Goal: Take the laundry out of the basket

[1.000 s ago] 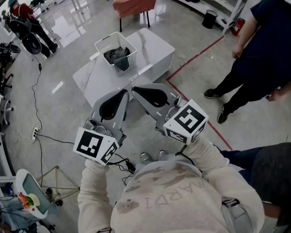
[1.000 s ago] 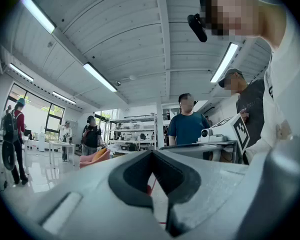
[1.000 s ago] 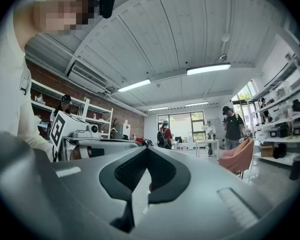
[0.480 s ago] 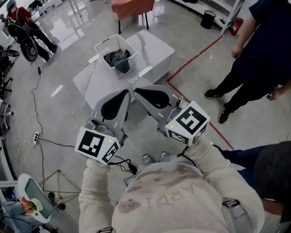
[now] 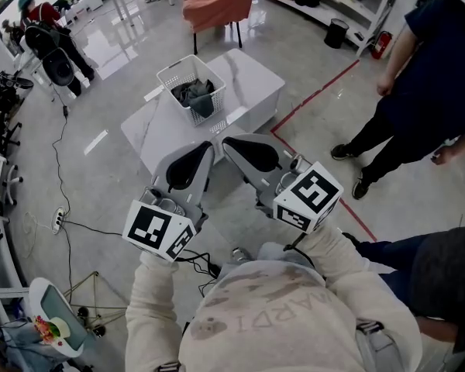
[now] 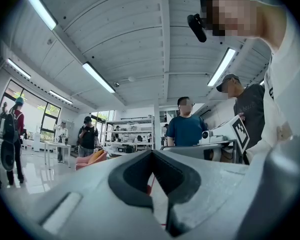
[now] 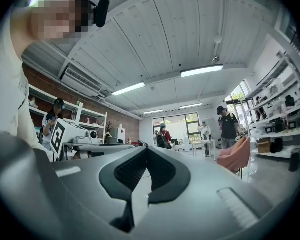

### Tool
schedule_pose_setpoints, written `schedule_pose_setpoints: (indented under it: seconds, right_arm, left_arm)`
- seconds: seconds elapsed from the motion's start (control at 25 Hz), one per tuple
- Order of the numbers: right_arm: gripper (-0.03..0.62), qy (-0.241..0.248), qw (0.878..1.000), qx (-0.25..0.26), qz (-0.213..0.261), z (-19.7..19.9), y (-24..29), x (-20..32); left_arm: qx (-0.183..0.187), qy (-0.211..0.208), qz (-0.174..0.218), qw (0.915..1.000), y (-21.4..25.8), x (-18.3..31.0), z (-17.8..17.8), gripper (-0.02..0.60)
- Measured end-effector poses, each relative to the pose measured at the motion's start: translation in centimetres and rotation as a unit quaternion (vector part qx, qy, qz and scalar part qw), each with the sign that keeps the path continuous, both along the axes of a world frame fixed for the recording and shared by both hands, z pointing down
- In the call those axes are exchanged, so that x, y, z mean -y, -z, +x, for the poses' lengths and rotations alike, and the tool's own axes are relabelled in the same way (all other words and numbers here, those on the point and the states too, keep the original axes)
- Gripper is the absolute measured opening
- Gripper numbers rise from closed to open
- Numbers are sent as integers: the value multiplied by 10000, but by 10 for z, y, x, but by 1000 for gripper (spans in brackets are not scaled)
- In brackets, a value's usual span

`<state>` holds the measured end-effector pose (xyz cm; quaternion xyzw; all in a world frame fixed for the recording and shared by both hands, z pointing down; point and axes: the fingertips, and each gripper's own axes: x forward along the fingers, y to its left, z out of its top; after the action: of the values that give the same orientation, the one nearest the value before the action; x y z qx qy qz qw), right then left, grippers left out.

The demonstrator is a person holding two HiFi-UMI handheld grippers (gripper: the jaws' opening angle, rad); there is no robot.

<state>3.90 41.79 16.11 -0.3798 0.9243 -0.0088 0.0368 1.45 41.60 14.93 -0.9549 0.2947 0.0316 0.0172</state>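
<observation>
Cream sweatshirt (image 5: 271, 316); grey left gripper (image 5: 208, 144) and right gripper (image 5: 225, 139) bear black-white marker cubes (image 5: 156, 231).

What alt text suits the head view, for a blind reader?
A person holds a left gripper and right gripper, both shut and empty, short of a white table bearing a white basket of dark laundry. A bystander stands at right.

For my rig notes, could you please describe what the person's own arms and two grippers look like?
The left gripper and right gripper are smooth grey shells with black-lined jaws. Each carries a white cube printed with black square markers. A black cable trails below the left one. The person wears cream sleeves.
</observation>
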Motion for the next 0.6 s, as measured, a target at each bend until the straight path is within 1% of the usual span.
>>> schedule_pose_setpoints:
  seconds: [0.36,0.6]
  right_arm:
    - [28,-5,9999,-121,2,-5,-11,14]
    - [29,22,10000,-57,-40,2,-16,56]
  left_arm:
    - [-68,53,-44,10000,-7,15,-12,0]
    - [33,125,-34,9999,-10,54,-8,0]
